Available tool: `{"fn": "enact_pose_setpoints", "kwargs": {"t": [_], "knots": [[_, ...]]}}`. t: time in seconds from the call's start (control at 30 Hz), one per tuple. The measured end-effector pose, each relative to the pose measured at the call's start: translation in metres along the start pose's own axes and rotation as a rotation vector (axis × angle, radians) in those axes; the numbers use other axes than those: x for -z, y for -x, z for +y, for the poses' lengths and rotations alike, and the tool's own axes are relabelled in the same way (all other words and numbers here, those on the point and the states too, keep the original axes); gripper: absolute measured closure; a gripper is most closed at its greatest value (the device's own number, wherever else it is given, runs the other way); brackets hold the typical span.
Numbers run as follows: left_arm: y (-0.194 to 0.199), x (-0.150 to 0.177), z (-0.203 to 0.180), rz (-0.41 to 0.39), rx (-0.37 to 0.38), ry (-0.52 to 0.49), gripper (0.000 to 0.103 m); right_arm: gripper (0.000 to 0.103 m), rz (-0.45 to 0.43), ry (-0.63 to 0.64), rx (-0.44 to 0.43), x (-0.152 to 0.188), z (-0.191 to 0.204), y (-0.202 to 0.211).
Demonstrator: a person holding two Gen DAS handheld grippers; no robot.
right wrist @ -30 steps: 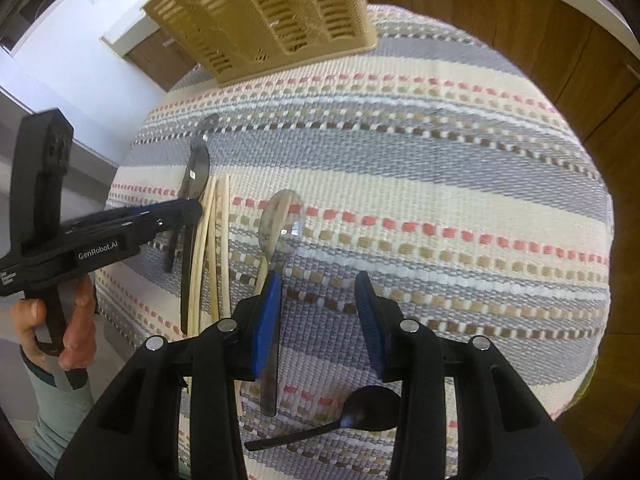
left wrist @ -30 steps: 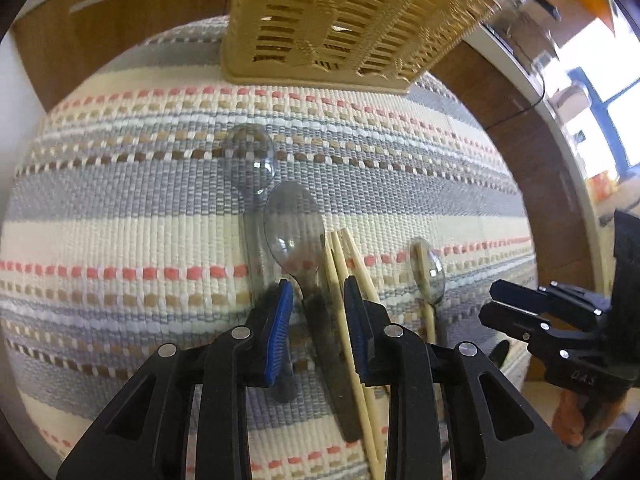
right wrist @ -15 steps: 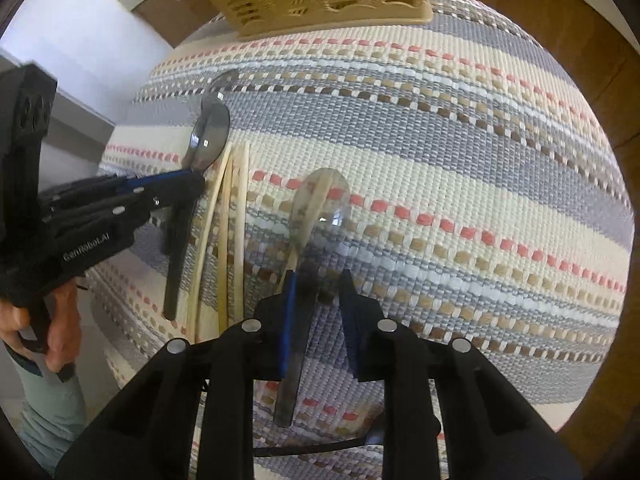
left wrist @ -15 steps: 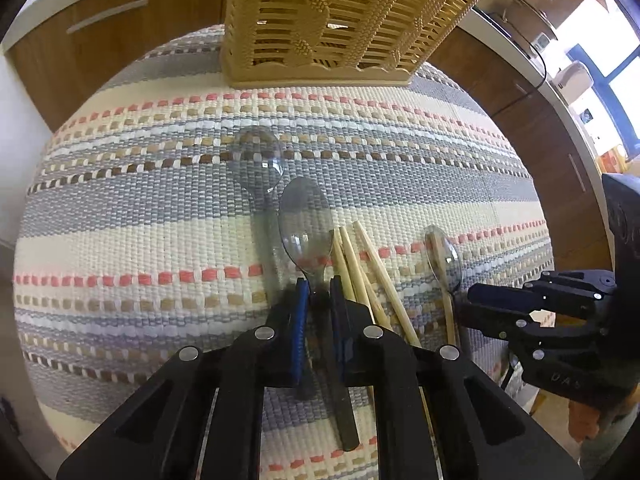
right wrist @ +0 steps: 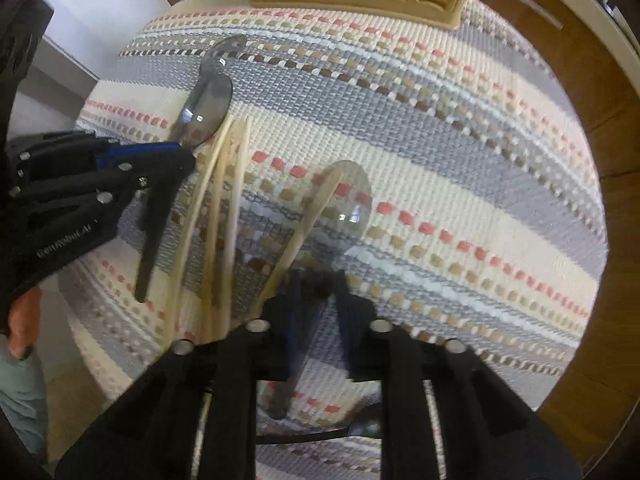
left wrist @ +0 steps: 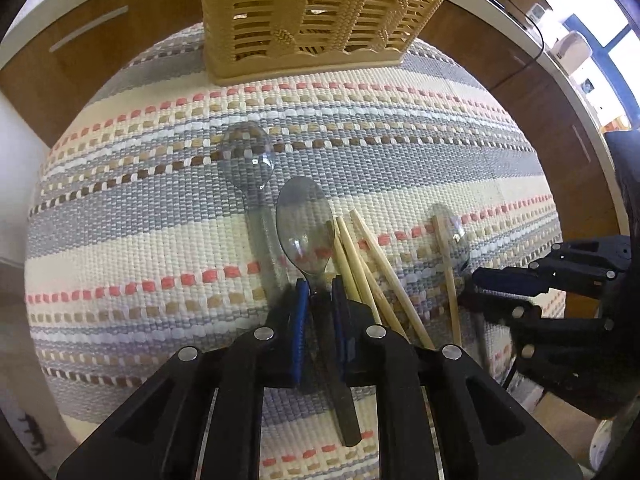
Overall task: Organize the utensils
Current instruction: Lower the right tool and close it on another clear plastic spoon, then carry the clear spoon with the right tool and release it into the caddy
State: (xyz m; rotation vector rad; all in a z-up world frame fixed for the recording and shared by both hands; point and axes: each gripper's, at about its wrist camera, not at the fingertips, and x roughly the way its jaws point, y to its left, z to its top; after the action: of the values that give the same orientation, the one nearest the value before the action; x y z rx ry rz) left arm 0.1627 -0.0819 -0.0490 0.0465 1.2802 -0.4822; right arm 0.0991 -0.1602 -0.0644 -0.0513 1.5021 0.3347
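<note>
The left gripper is clamped on a dark spoon, chopsticks touching its right side. The right gripper pinches a clear spoon. Bare striped mat lies ahead, up to the basket; wooden cabinets stand behind.

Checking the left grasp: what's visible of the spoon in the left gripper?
The smoky clear spoon looks like translucent grey plastic: oval bowl facing up, darker flat handle. The left gripper is shut on its neck, bowl pointing toward the basket. It lies along the striped mat; wooden chopsticks sit against its right side.
</note>
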Motion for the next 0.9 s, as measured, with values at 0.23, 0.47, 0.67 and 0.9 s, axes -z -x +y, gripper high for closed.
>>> {"fn": "enact_pose_setpoints", "kwargs": {"t": [0.23, 0.47, 0.67, 0.9], "knots": [[-0.002, 0.003, -0.013, -0.031, -0.054, -0.030, 0.094, 0.093, -0.036, -0.026, -0.072, 0.010, -0.010, 0.005], [0.022, 0.007, -0.016, -0.143, 0.033, -0.009, 0.102, 0.093, -0.106, -0.059, -0.160, 0.018, -0.038, 0.014], [0.053, 0.008, -0.017, -0.229, 0.099, -0.024, 0.102, 0.093, -0.235, -0.083, -0.225, 0.021, -0.054, 0.050], [0.121, -0.004, -0.013, -0.454, 0.173, -0.029, 0.102, 0.093, -0.469, -0.049, -0.227, 0.020, -0.064, 0.121]]}}
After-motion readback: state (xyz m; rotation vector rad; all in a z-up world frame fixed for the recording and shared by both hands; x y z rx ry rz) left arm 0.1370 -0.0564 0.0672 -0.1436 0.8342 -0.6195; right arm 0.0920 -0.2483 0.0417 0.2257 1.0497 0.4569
